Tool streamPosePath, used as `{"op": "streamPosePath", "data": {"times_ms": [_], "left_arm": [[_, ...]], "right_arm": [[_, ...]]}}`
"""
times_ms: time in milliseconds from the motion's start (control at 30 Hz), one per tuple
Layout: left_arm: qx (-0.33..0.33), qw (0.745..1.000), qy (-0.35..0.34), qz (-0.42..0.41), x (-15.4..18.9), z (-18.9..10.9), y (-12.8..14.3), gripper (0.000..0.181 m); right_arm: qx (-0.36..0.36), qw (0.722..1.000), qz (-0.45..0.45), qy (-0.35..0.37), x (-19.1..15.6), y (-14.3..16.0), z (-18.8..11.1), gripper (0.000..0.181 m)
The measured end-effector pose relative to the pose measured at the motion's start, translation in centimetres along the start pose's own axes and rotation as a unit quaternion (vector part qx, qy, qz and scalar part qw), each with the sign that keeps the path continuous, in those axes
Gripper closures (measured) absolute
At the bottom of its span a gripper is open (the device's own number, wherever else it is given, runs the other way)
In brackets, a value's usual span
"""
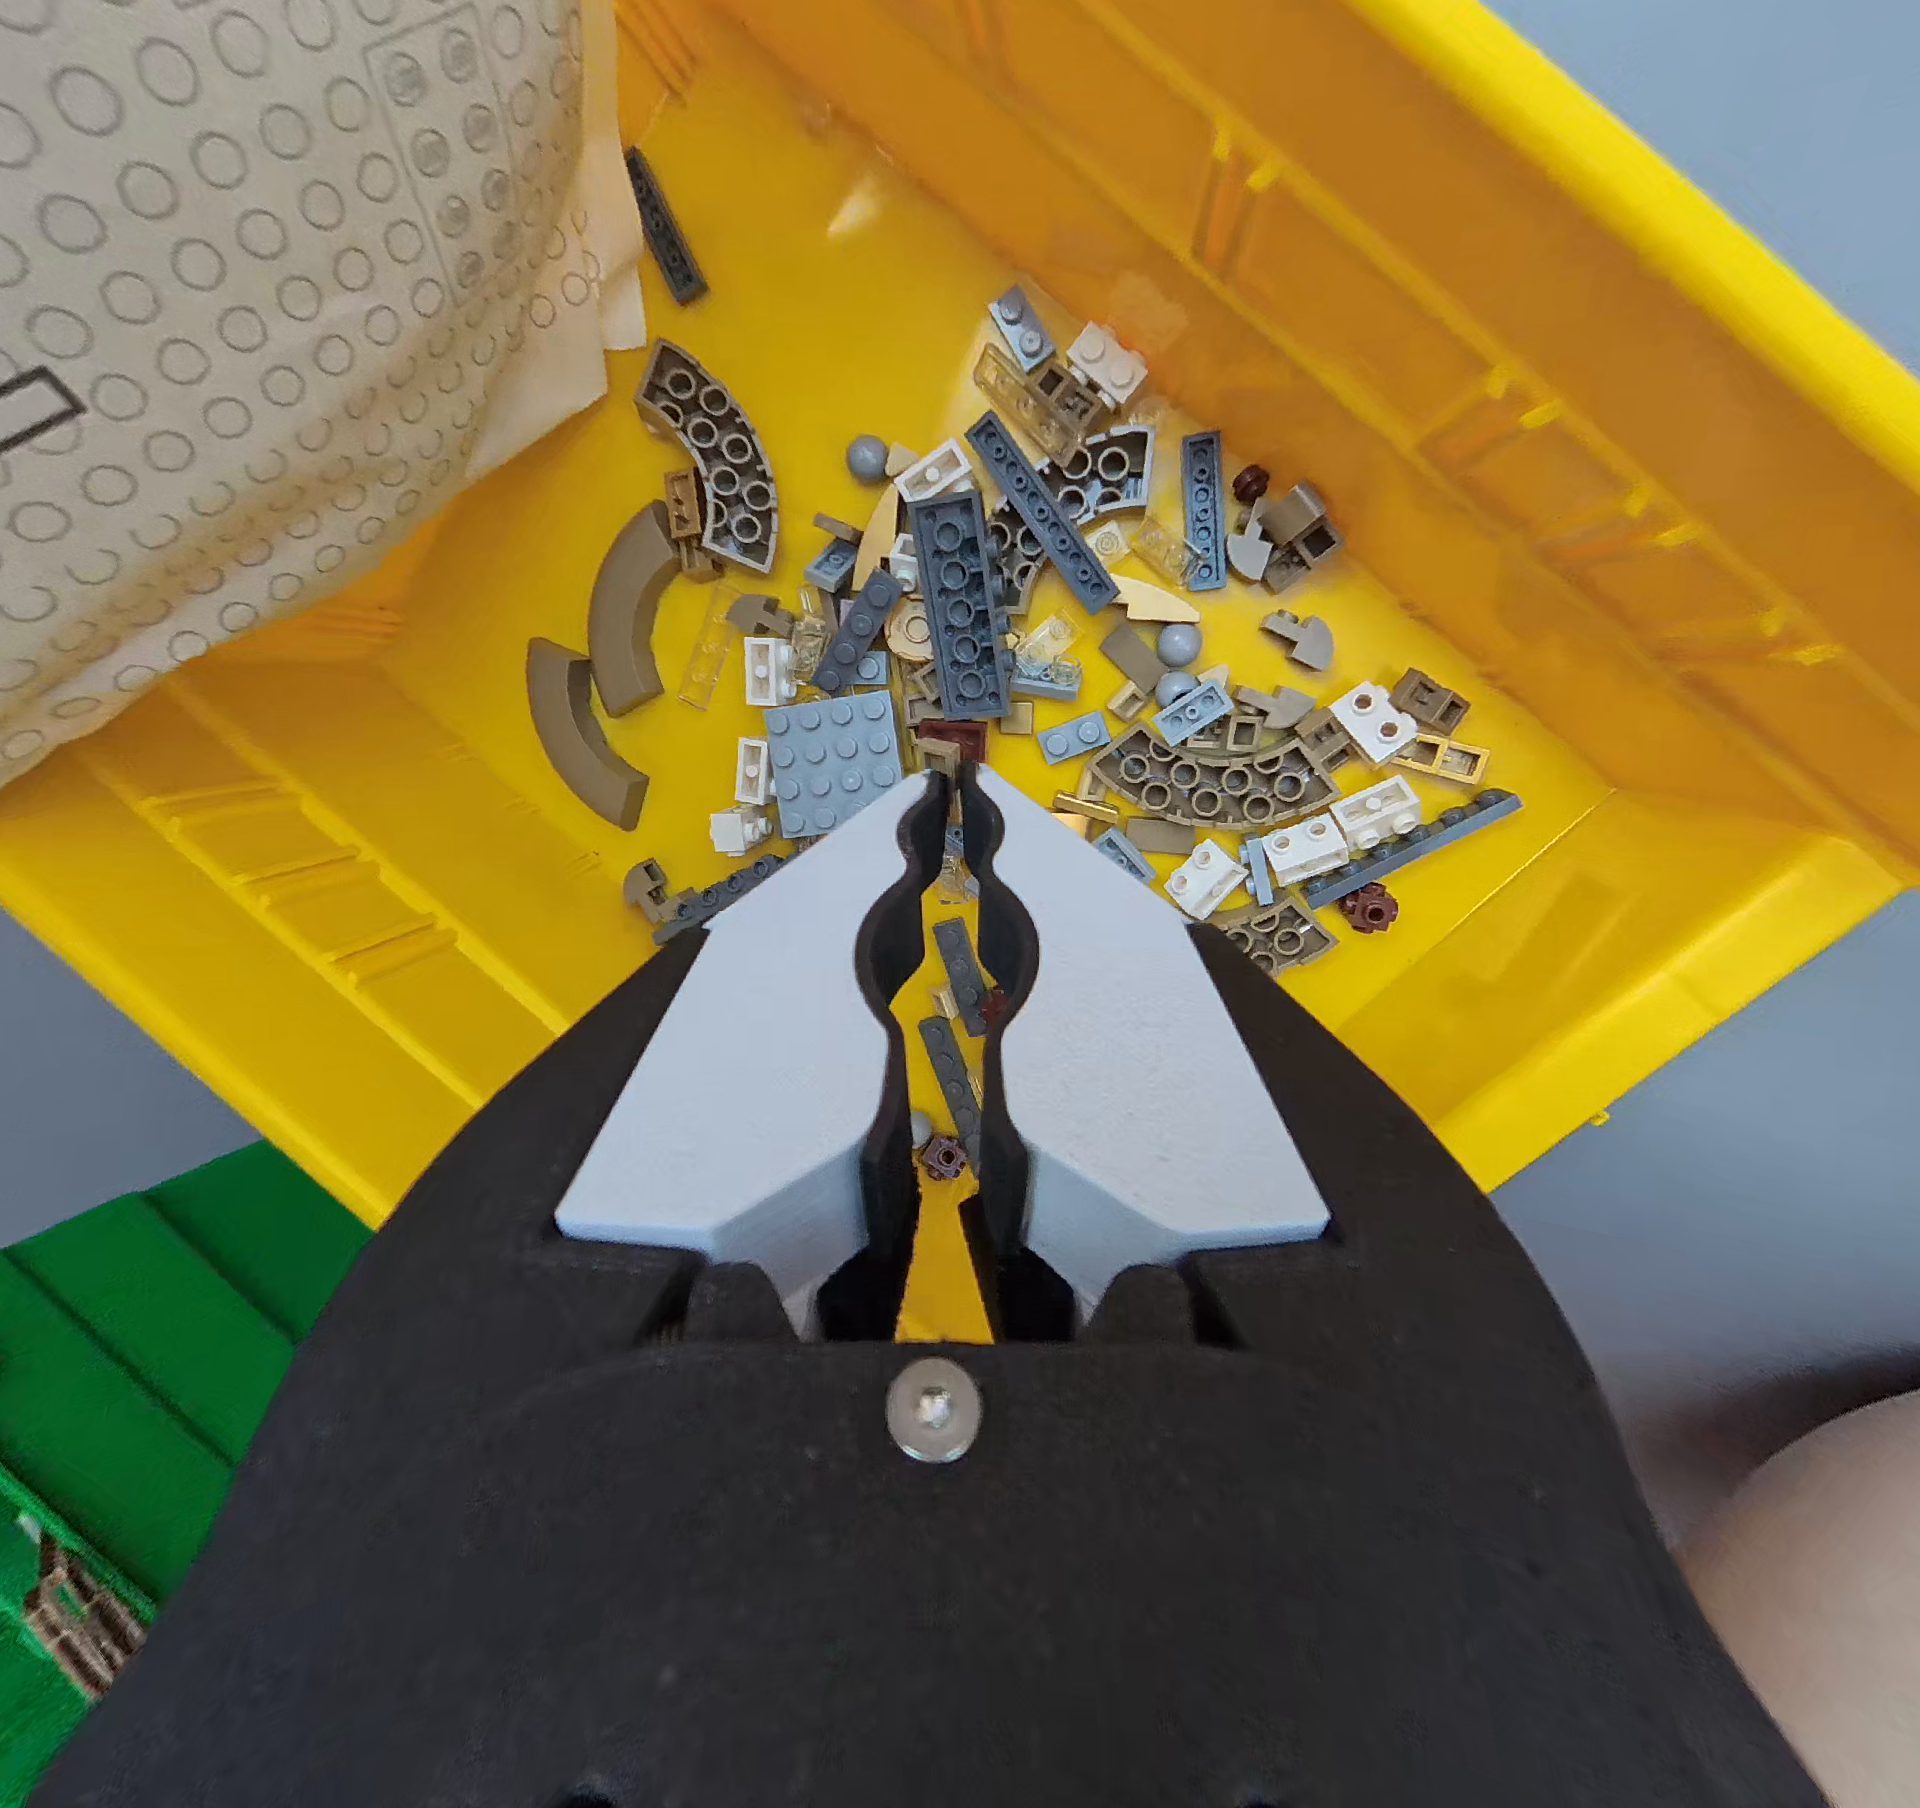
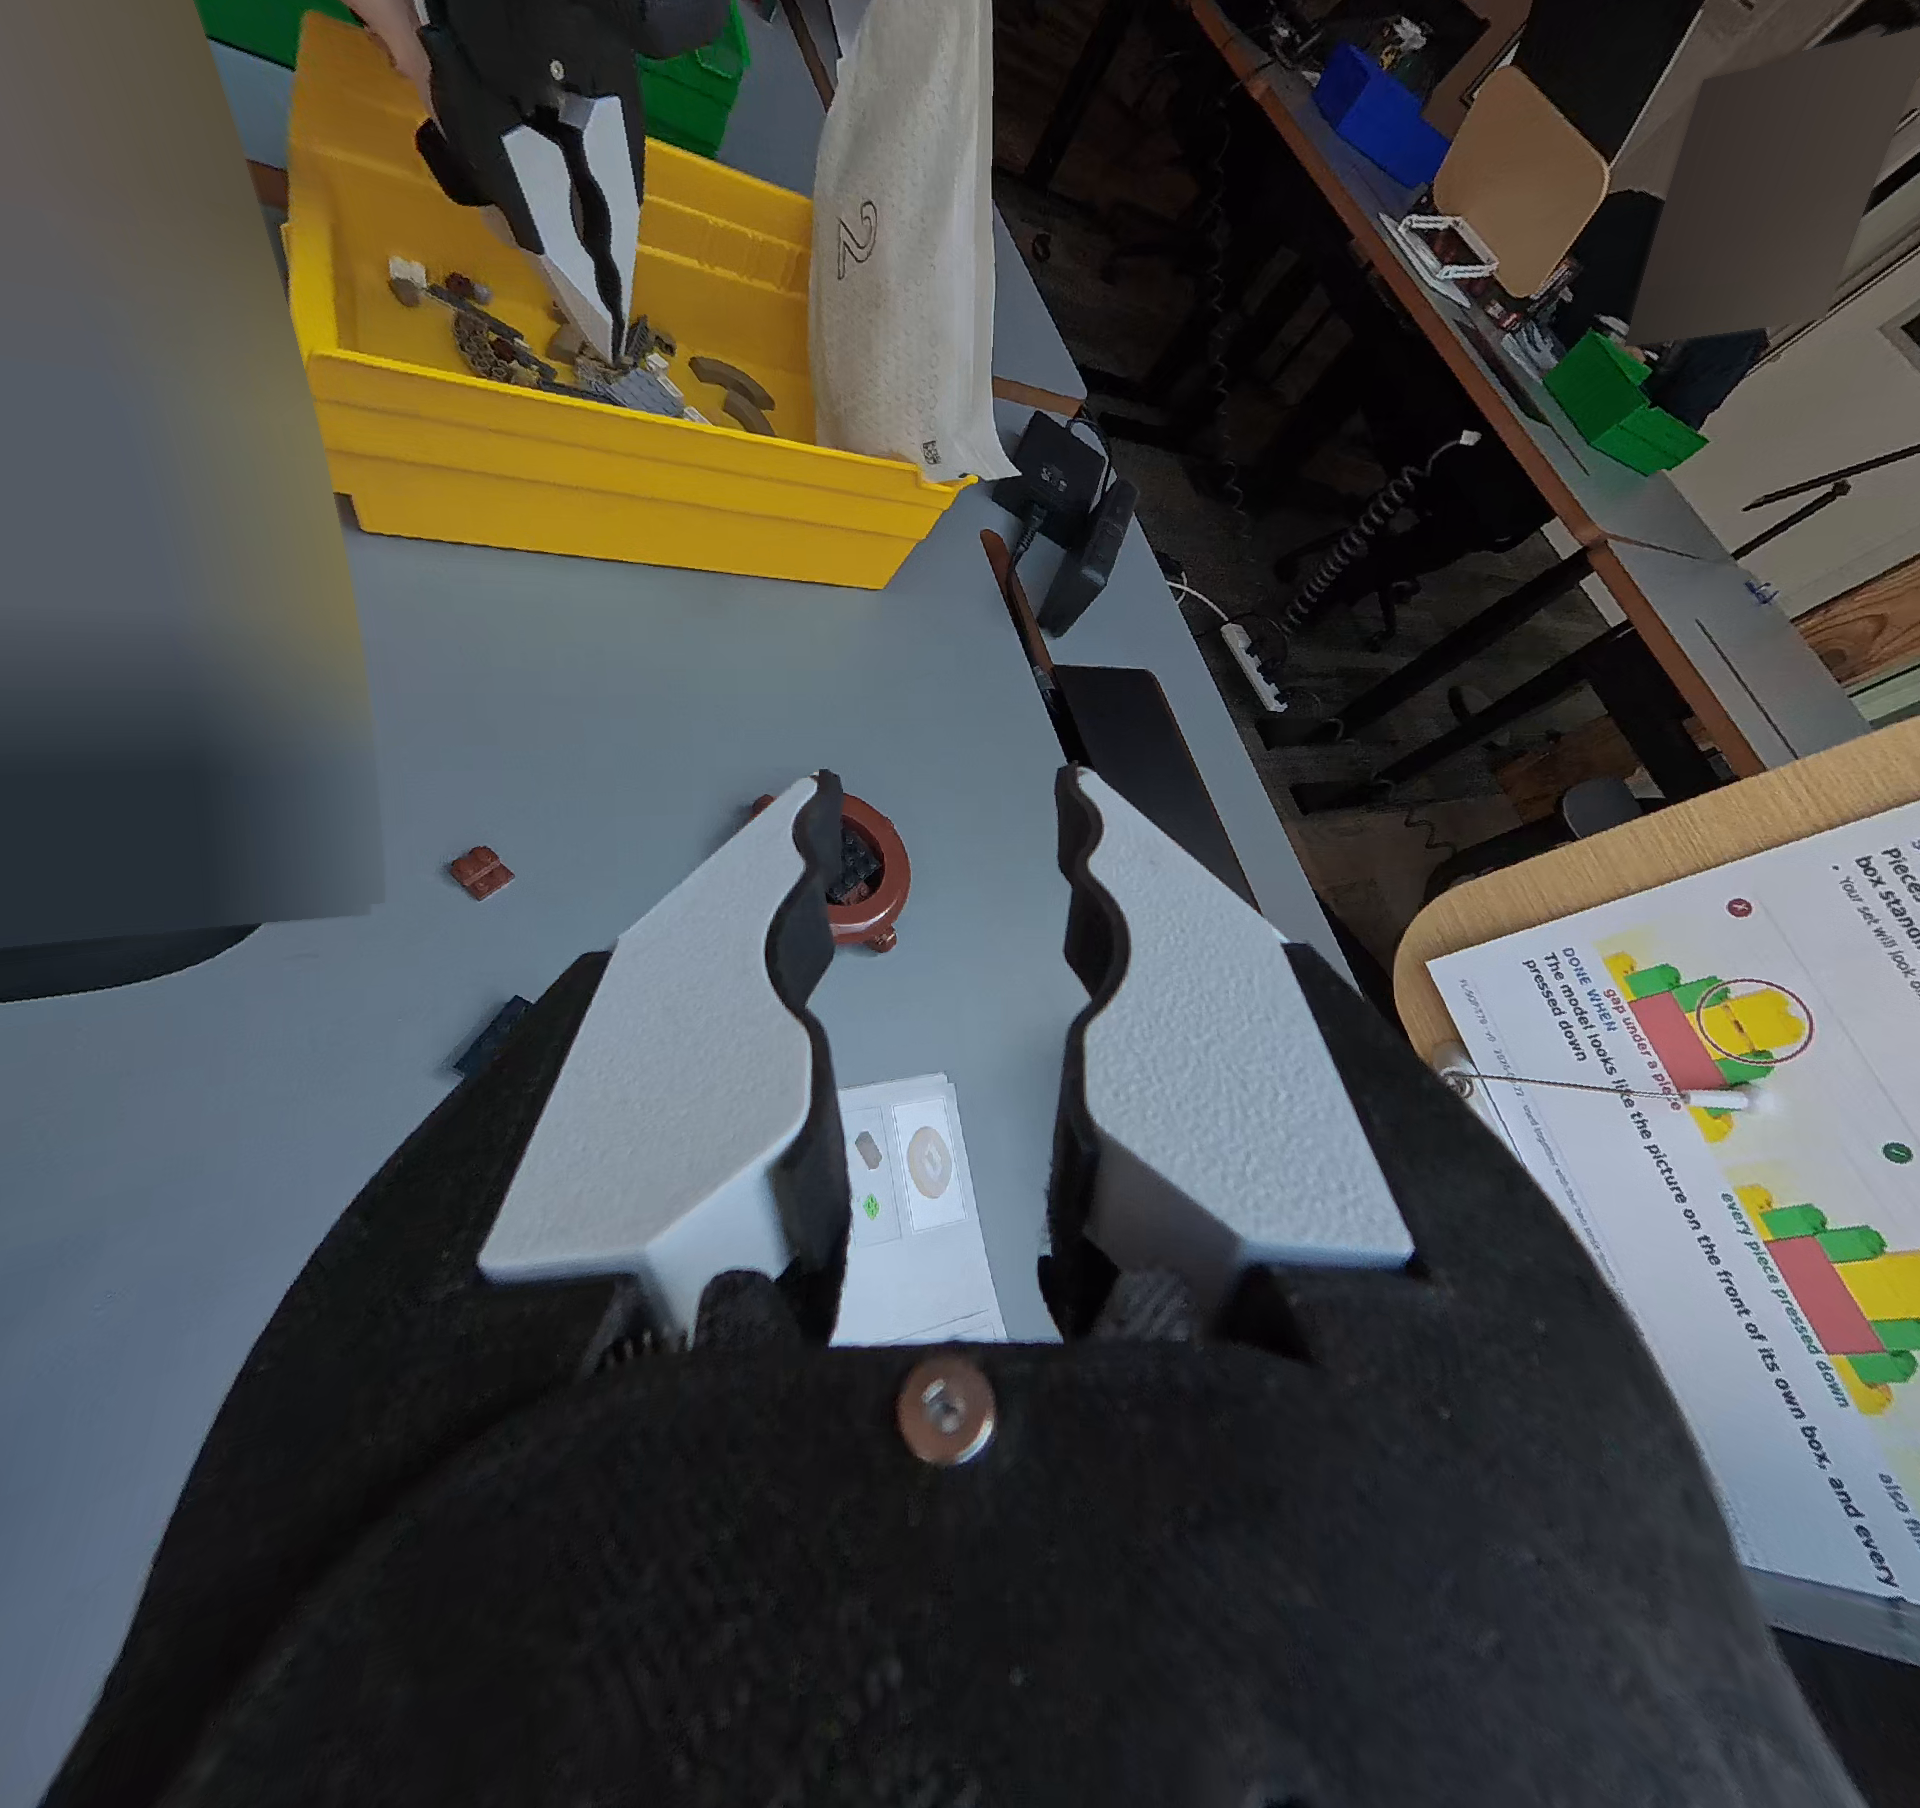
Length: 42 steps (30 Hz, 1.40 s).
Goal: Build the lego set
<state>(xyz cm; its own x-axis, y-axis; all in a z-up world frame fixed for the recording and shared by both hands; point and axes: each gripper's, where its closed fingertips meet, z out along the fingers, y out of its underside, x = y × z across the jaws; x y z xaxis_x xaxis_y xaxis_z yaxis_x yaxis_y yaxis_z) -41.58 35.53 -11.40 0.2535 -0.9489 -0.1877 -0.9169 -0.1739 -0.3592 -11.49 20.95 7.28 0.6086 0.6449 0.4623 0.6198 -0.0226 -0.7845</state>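
A yellow bin [image 1: 1299,200] holds a pile of several grey, tan, white and dark red lego pieces [image 1: 966,605]. My left gripper [image 1: 950,774] reaches down into the pile, its jaws closed to a thin gap on a small tan piece [image 1: 938,753] next to a grey square plate [image 1: 831,761]. It also shows in the right wrist view [image 2: 621,345], inside the bin [image 2: 623,501]. My right gripper [image 2: 945,787] is open and empty above the grey table. A round brown lego assembly [image 2: 868,880] stands just beyond its left fingertip.
A printed paper bag [image 1: 260,252] leans in the bin's corner [image 2: 904,200]. A small red-brown piece [image 2: 481,870] and a dark blue piece [image 2: 499,1031] lie on the table. An instruction sheet [image 2: 1714,1239] sits right. A green bin [image 1: 125,1343] is left. The table edge [image 2: 1174,719] drops right. One gripper's finger ends stand about 40 cm off the other's. The grey square plate [image 1: 831,761] lies some 5 cm from my left tips, 40 cm from my right tips.
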Motion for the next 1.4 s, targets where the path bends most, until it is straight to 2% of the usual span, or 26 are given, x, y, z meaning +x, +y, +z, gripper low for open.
{"op": "streamPosePath", "data": {"times_ms": [167,200,300,433,500,533,600,933,1000,1133,1267,1367,1400], "left_arm": [[0.074,0.995,0.031,-0.067,0.6,-3.0,-2.3,0.181],[0.064,0.995,0.035,-0.068,1.0,-2.9,-1.8,0.181],[-0.039,0.997,0.052,-0.045,2.2,-0.5,1.7,0.181],[-0.046,0.992,0.111,-0.041,3.6,1.4,1.7,0.177],[-0.028,0.995,0.086,-0.041,2.5,1.5,1.1,0.152],[-0.016,0.997,0.07,-0.042,1.8,1.5,0.9,0.151],[-0.005,0.998,0.034,-0.053,0.0,1.8,0.8,0.152],[-0.028,0.998,0.048,-0.018,0.5,4.1,1.6,0.16],[-0.045,0.998,0.036,-0.008,0.2,4.3,2.2,0.167],[-0.038,0.999,0.009,-0.012,-0.6,3.7,1.9,0.167],[0.014,0.998,-0.051,-0.022,-2.1,0.6,0.0,0.167],[0.121,0.987,-0.095,-0.041,-2.9,-3.2,-3.6,0.167],[0.168,0.98,-0.092,-0.048,-2.5,-4.7,-5.2,0.167]], "right_arm": [[0.015,1.0,-0.01,-0.013,-1.7,-1.2,-0.5,0.139],[0.015,1.0,-0.011,-0.015,-2.0,-1.2,-0.7,0.139],[0.019,1.0,-0.007,-0.018,-2.4,-1.2,-1.1,0.139],[0.019,1.0,-0.001,-0.016,-2.3,-1.0,-1.5,0.139],[0.015,1.0,-0.002,-0.006,-1.8,-0.8,-1.6,0.139],[0.015,1.0,0.0,-0.006,-1.7,-0.8,-1.6,0.139],[0.016,1.0,0.004,-0.008,-1.6,-0.7,-1.5,0.139],[-0.007,1.0,-0.003,-0.005,-1.5,0.2,-0.9,0.139],[-0.008,1.0,-0.007,-0.006,-1.6,0.1,-1.0,0.139],[-0.004,1.0,-0.011,-0.007,-1.8,-0.1,-1.3,0.139],[0.003,1.0,-0.005,-0.009,-1.8,-0.3,-1.3,0.139],[0.009,1.0,0.003,-0.017,-2.3,-0.5,-0.8,0.139],[0.015,1.0,0.005,-0.019,-2.6,-0.8,-0.5,0.139]]}}
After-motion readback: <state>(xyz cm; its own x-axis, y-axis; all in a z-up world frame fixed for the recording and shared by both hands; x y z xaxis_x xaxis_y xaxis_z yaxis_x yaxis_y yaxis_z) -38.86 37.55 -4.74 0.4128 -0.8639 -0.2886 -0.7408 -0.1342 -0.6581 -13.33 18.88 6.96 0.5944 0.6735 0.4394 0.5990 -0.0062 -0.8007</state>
